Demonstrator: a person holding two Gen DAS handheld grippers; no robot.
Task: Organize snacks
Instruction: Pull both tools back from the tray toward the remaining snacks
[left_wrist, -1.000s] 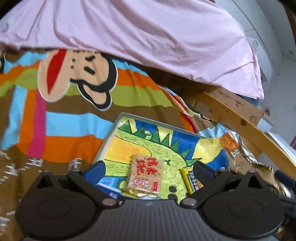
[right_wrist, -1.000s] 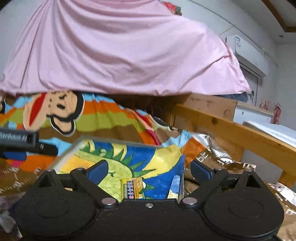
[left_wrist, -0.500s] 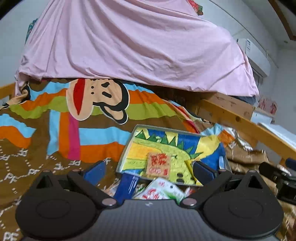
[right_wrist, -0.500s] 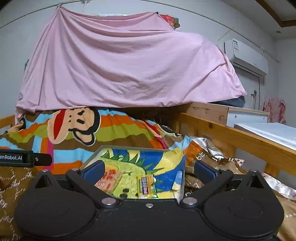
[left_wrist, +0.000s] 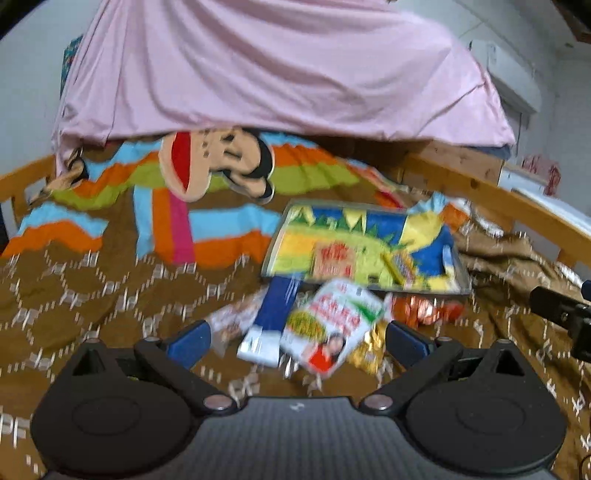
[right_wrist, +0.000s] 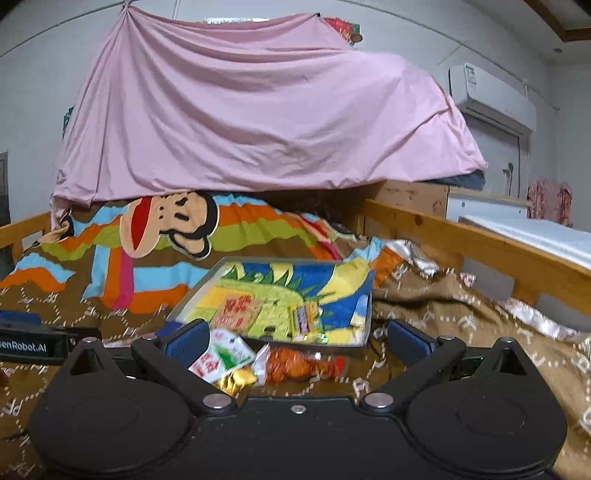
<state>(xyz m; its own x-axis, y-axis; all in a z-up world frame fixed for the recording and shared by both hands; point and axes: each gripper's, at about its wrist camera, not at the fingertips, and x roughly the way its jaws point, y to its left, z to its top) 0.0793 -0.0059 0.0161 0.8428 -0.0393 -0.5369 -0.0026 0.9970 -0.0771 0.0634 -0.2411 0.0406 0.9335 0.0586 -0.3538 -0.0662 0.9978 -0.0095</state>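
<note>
tray (left_wrist: 275, 236) on blanket (left_wrist: 92, 295) | 2 pkts in tray | snack pile (left_wrist: 328, 325) before tray

The room is evenly and softly lit from overhead, with no hard shadows and only a dim band under the pink sheet (right_wrist: 258, 122). The left wrist view is smeared by motion blur, worst on the packets below the sheet. The right wrist view is sharper. Both bow strongly at the edges, corners darkened.
</note>
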